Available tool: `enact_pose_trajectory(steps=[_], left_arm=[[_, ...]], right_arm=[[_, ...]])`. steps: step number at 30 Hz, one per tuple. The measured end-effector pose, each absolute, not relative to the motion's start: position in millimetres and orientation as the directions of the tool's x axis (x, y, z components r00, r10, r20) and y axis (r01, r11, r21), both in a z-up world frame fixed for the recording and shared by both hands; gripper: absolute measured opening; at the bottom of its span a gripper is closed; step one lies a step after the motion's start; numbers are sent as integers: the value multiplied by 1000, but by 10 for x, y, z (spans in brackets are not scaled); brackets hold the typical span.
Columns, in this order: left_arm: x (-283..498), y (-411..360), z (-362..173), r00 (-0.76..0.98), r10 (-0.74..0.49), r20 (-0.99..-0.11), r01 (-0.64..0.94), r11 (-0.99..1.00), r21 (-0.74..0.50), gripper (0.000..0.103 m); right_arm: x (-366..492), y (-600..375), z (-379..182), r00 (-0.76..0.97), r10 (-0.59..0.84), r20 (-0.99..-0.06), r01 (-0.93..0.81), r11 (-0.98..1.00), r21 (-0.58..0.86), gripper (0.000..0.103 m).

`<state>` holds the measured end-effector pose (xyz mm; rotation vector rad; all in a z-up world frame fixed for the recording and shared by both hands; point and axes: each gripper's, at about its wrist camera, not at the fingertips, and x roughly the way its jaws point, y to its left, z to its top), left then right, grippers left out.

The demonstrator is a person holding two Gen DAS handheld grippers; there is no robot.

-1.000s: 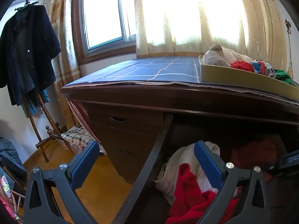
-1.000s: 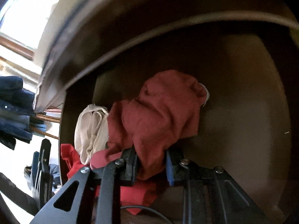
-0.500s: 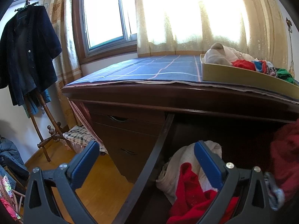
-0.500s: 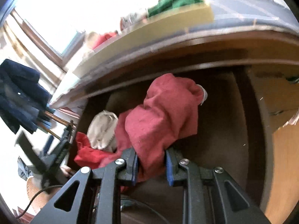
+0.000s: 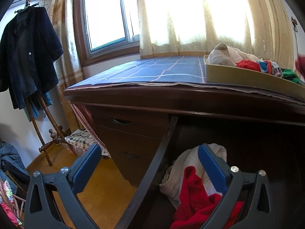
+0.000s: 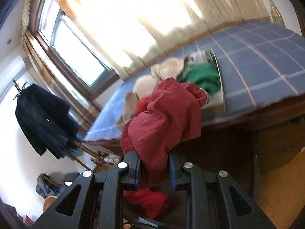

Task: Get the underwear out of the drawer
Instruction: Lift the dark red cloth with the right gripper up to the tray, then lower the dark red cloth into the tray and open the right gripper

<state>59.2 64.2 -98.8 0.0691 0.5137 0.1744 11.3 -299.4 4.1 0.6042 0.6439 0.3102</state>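
Note:
My right gripper (image 6: 154, 164) is shut on dark red underwear (image 6: 164, 120), which hangs bunched in the air in front of the desk edge, level with the tray. Its edge also shows at the far right of the left wrist view as dark red underwear (image 5: 300, 64). My left gripper (image 5: 148, 162) is open and empty, straddling the left wall of the open drawer (image 5: 162, 152). Inside that drawer lie a bright red garment (image 5: 194, 200) and a white garment (image 5: 190, 164).
A pale tray (image 5: 247, 78) with several garments sits on the blue checked cloth (image 5: 152, 72) on the desk; the tray (image 6: 221, 84) holds a green piece. Closed drawers (image 5: 129, 133) stand at left. A coat rack with a dark coat (image 5: 28, 57) stands by the window.
My right gripper has risen out of the drawer with the dark red underwear, from inside the drawer up to desk-top level. The left gripper has stayed put.

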Motion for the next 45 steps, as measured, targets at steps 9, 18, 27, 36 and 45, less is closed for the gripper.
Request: enact_pose_trajectory(steps=[9, 18, 27, 36, 45], left_arm=[[587, 648, -986, 857, 182, -482, -147, 983, 110, 103], [591, 647, -977, 856, 185, -483, -150, 982, 111, 103], [591, 650, -977, 855, 187, -483, -151, 982, 112, 103], [583, 658, -976, 856, 191, -481, -154, 981, 116, 103], [542, 684, -982, 860, 190, -473, -151, 981, 120, 103]], right_arm=[[535, -3020, 521, 864, 314, -393, -92, 867, 490, 25], [1049, -2898, 386, 869, 89, -487, -16, 988, 152, 25], [1526, -3022, 45, 820, 56, -569, -4, 996, 94, 25], [1812, -2927, -178, 783, 65, -619, -64, 998, 24, 25], [1740, -2917, -215, 789, 71, -610, -75, 997, 19, 28]])
